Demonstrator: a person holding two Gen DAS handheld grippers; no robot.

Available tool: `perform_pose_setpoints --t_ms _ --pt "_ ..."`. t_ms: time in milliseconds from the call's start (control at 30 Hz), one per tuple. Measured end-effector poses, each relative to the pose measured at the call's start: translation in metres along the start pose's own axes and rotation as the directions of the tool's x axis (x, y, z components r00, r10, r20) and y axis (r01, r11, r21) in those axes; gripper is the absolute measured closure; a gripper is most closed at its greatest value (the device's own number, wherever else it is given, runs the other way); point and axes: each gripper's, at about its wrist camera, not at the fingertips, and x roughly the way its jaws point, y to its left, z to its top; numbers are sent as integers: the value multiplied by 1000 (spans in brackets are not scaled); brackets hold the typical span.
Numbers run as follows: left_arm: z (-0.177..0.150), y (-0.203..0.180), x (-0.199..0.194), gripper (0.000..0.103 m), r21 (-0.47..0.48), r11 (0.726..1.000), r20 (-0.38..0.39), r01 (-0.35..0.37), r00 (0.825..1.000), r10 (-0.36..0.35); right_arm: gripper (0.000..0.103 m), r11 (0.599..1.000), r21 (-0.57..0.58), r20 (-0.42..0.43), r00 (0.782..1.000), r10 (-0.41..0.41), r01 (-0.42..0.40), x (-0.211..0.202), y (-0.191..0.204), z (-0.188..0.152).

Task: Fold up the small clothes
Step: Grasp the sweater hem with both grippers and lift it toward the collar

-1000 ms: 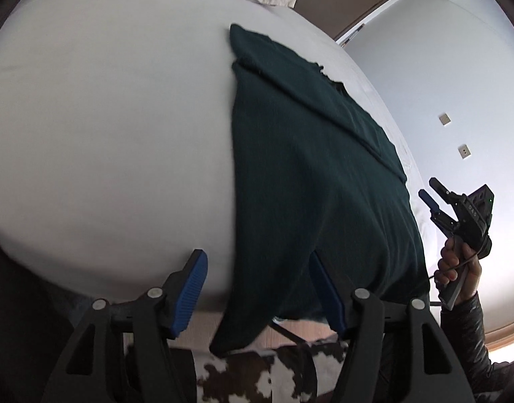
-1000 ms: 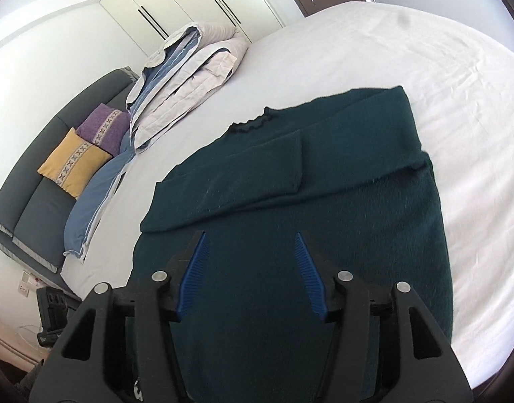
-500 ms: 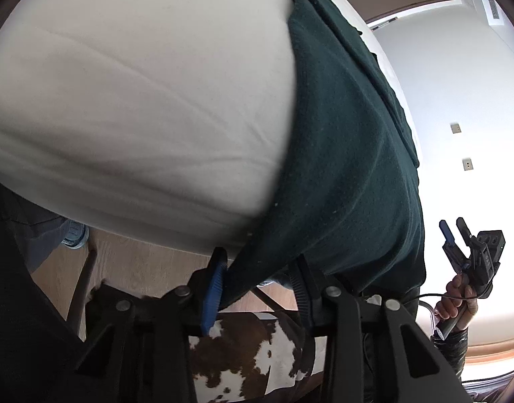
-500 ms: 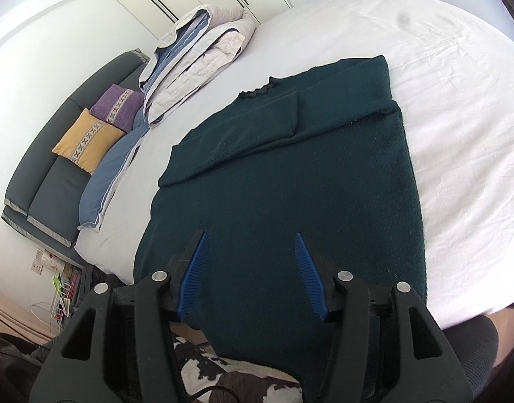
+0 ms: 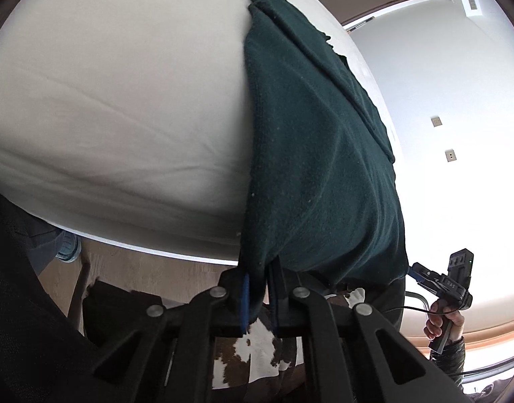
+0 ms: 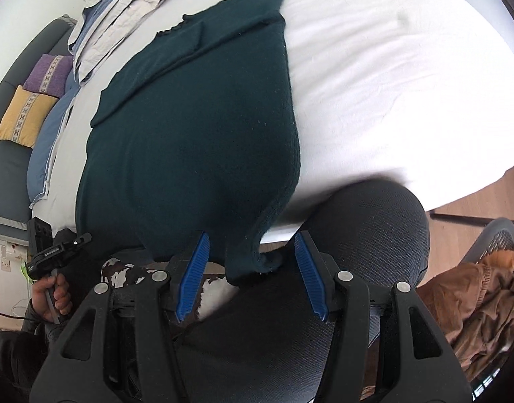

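Observation:
A dark green sweater (image 5: 317, 154) lies flat on the white bed (image 5: 122, 100), its hem hanging over the near edge. My left gripper (image 5: 258, 288) has one hem corner between its blue pads; the jaws are closing and pinch the cloth. In the right wrist view the sweater (image 6: 196, 117) fills the middle, sleeves folded across the chest. My right gripper (image 6: 252, 268) is open at the bed's edge, with the other hem corner hanging loose between its pads (image 6: 193, 275), untouched. Each view shows the other gripper in a hand: the right gripper (image 5: 421, 273) and the left gripper (image 6: 72, 243).
A folded quilt (image 6: 122, 10) lies at the bed's far end. A grey sofa with a yellow cushion (image 6: 22, 117) and a purple cushion (image 6: 48, 74) stands to the left. A person's dark-trousered knee (image 6: 357, 235) is under my right gripper. A chair with brown cloth (image 6: 475, 295) stands right.
My left gripper has sunk to the bed's edge and its jaws have come together on the hem corner. My right gripper has drawn back over the sweater to the other hem corner, still open.

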Motion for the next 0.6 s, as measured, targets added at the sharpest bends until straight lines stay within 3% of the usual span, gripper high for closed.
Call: perform_pose_setpoints --t_ms 167,433,567,600 --pt "5 -7 -16 93 34 997 51 69 996 -71 51 996 -41 -73 994 -77 74 29 -1 3" --pt "9 -11 -23 94 42 994 54 99 993 -101 52 995 -100 -146 989 1 -16 37 -2 -11" --pt "10 -12 -24 94 45 994 55 100 993 -102 69 995 -93 -147 989 21 -35 33 -4 -17" --pt "9 -13 -23 94 47 994 54 94 994 -96 70 995 -91 -144 989 24 -38 32 -6 -18"
